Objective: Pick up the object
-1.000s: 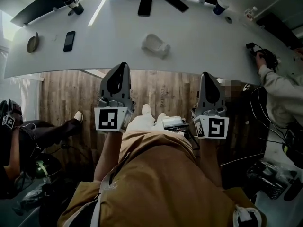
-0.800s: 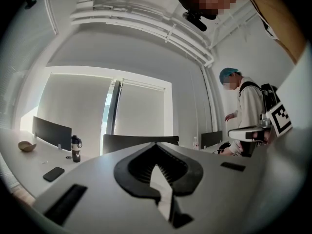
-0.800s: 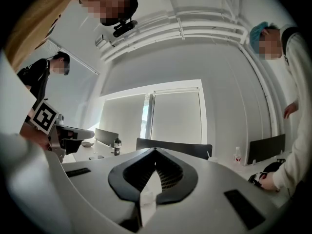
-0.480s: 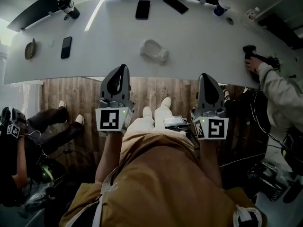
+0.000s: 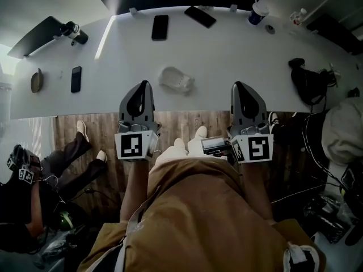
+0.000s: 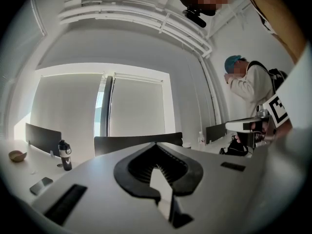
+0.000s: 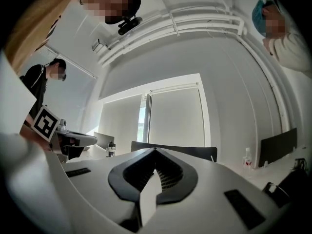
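Note:
A pale whitish object (image 5: pixel 176 80) lies on the long white table (image 5: pixel 238 55), a little in from its near edge. My left gripper (image 5: pixel 143 85) hangs just short of that edge, below and left of the object. Level with it, my right gripper (image 5: pixel 242 86) is off to the object's right. Each has its jaws together with nothing between them. Both gripper views look up and across the table, with the left gripper (image 6: pixel 156 145) and right gripper (image 7: pixel 155 151) shut; the object does not show there.
Two black phones (image 5: pixel 160 27) (image 5: pixel 199 16) lie at the table's far side and a third (image 5: pixel 76 79) at the left beside a brown dish (image 5: pixel 37 81). A dark bottle (image 5: pixel 74 33), a cup (image 5: pixel 257 11) and a black bundle (image 5: pixel 307 79) also sit on it. A person (image 5: pixel 34 186) sits at left.
Both grippers have come up to the table's near edge, closer to the pale object. The person at the right has drawn the hand back from the black bundle. Jaws stay shut.

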### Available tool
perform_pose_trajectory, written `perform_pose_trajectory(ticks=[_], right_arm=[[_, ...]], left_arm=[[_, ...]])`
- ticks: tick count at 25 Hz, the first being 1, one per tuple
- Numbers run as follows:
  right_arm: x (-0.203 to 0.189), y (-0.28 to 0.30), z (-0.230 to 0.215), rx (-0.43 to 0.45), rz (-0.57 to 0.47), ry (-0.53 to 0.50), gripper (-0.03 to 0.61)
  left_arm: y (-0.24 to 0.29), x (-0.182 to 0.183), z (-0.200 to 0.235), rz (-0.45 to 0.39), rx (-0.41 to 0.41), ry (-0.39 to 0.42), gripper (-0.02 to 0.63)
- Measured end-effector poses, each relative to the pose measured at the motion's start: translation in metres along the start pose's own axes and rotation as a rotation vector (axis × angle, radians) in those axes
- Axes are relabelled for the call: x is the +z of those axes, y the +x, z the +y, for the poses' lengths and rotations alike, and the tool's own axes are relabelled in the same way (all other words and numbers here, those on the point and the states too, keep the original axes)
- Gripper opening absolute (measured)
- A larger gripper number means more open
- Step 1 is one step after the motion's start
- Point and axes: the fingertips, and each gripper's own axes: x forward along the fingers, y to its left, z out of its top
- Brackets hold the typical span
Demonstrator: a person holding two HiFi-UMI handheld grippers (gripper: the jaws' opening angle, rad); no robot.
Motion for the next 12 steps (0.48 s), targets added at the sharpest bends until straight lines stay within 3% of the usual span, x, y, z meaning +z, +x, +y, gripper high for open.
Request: perform_pose_trajectory(ticks=[5,12], right_arm=[[-0.011,0.009,-0.009,0.02,0.011,0.004,0.008],[-0.027,0.028,-0.019,0.0,0.056,0.01,0.008]], left_arm=[[0.016,-0.024,0.001,0.068,0.012,0.025,0.005],[0.04,-0.033,0.012,0.081,0.007,0.015,0.005]])
